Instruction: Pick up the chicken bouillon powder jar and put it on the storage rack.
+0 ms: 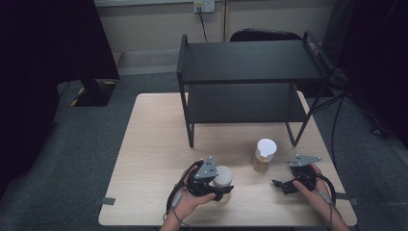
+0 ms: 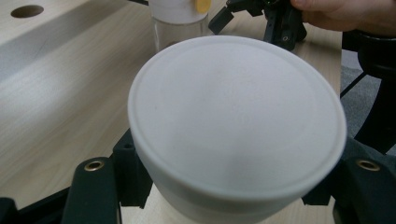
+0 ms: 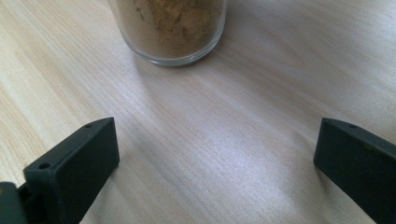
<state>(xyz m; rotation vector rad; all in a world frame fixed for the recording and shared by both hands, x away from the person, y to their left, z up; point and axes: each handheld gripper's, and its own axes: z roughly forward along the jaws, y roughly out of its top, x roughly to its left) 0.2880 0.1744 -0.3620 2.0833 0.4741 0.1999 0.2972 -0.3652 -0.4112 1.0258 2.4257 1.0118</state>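
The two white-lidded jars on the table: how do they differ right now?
The near jar sits between the left gripper's jaws; the far jar stands free ahead of the open right gripper. The far jar has a yellow-orange patch on its lid and brown powder inside; the near jar's lid is plain and hides its contents. Both stand upright on the table.

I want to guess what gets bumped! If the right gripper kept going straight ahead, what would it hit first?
Probably the glass jar of brown powder. The right gripper is open and points at it, with bare table between.
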